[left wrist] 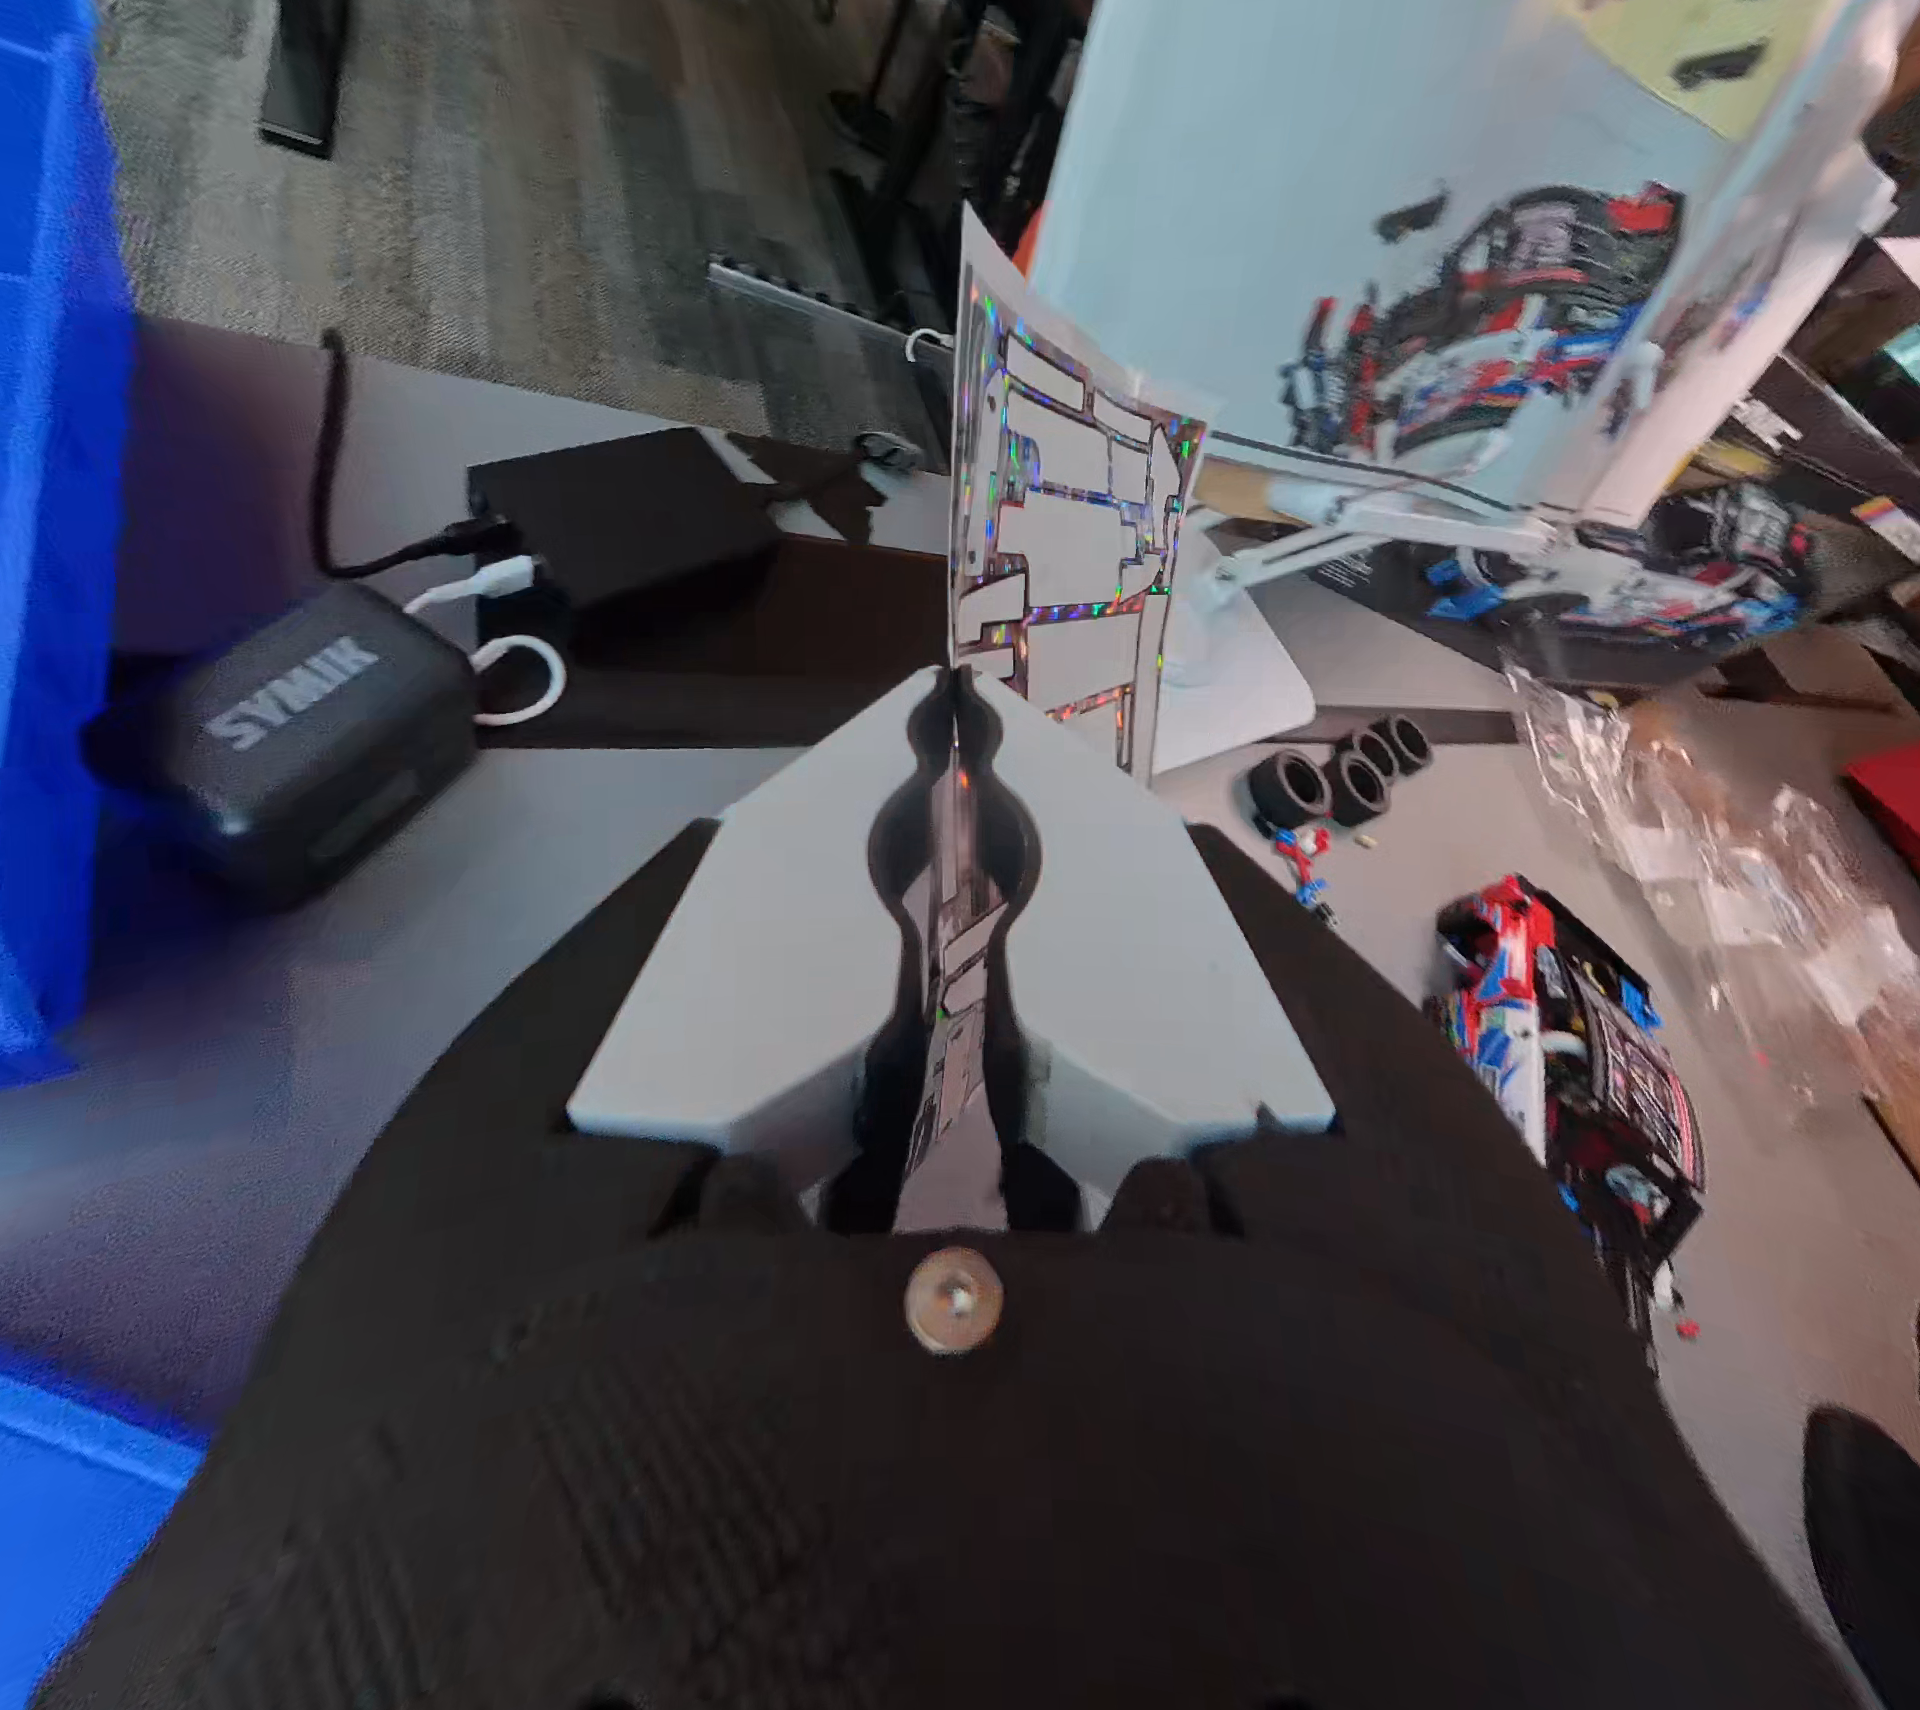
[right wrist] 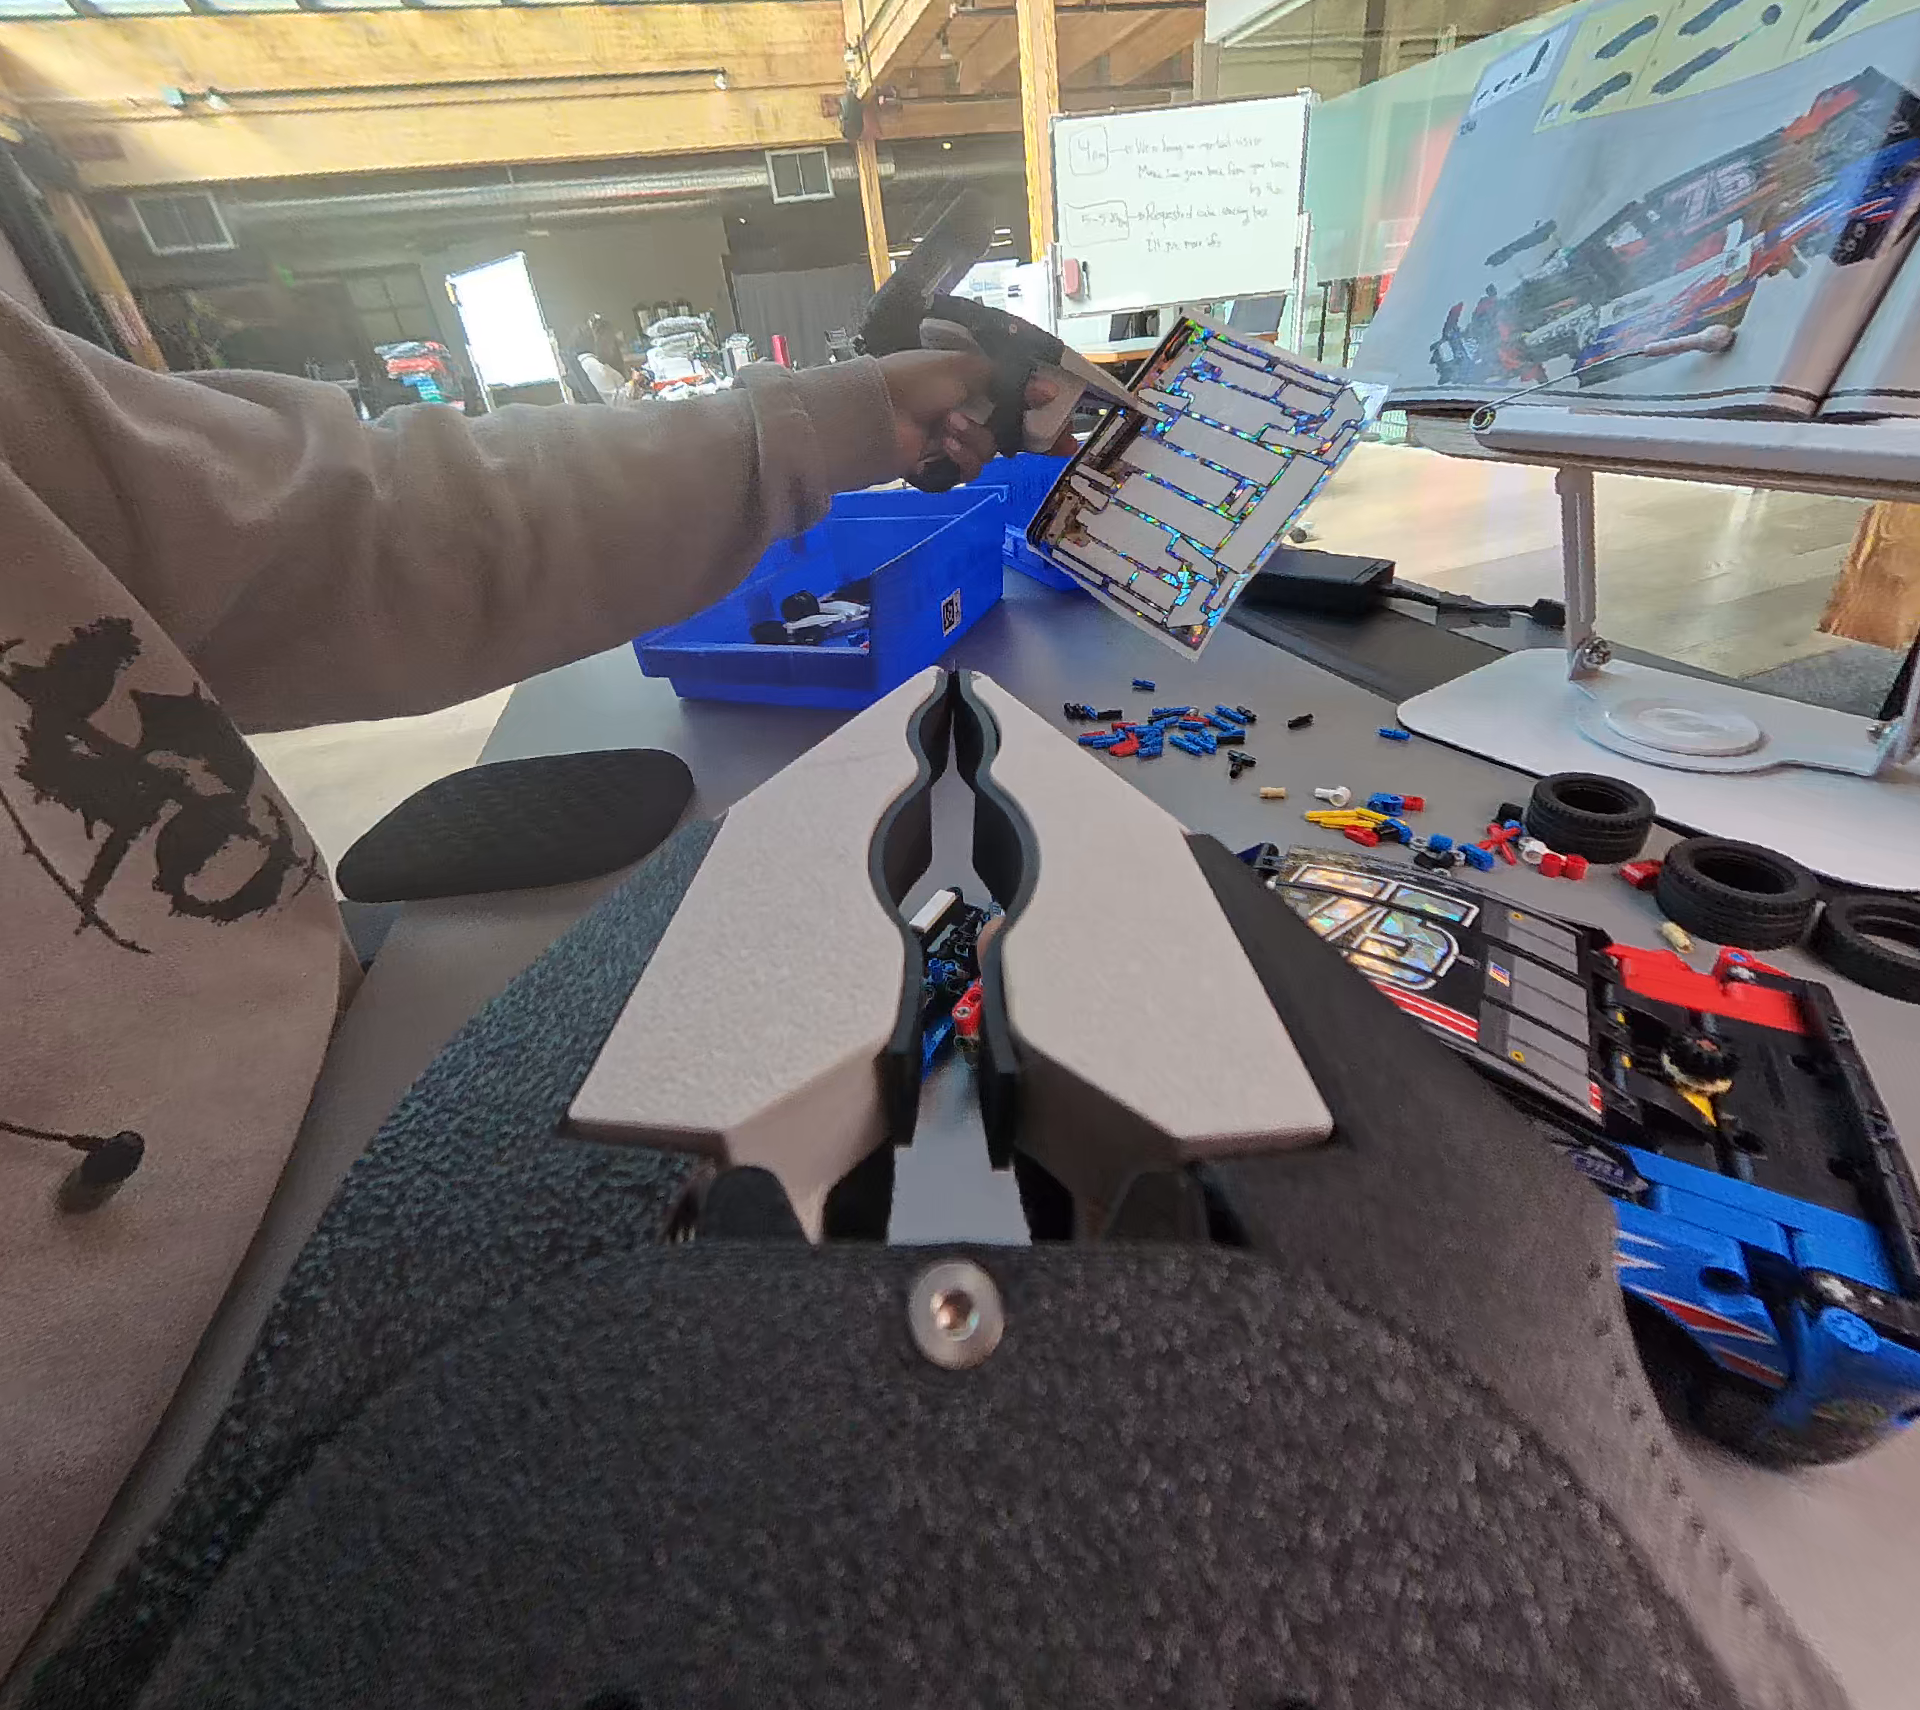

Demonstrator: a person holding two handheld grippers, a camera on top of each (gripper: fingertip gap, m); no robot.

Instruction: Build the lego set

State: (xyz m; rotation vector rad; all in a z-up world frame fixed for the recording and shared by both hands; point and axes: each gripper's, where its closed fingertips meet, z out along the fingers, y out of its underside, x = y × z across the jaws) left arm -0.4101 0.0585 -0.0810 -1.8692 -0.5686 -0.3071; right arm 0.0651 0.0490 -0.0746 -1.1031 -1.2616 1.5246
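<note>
Above the table point(right wrist: 623, 725), left gripper point(left wrist: 954, 673) fingers pinch a holographic, mostly peeled sticker sheet point(left wrist: 1070, 538); right gripper point(right wrist: 956, 678) closed, empty.

Airborne, mostly peeled holographic sticker sheet point(right wrist: 1195, 481)

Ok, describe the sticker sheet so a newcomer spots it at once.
Start at the white book stand holding the open instruction booklet, then look left, above the grey table. There the left tongs pinch the sticker sheet in mid-air by one corner. Unlike the loose parts below, it is flat, with holographic glitter between mostly emptied cut-outs.
</note>
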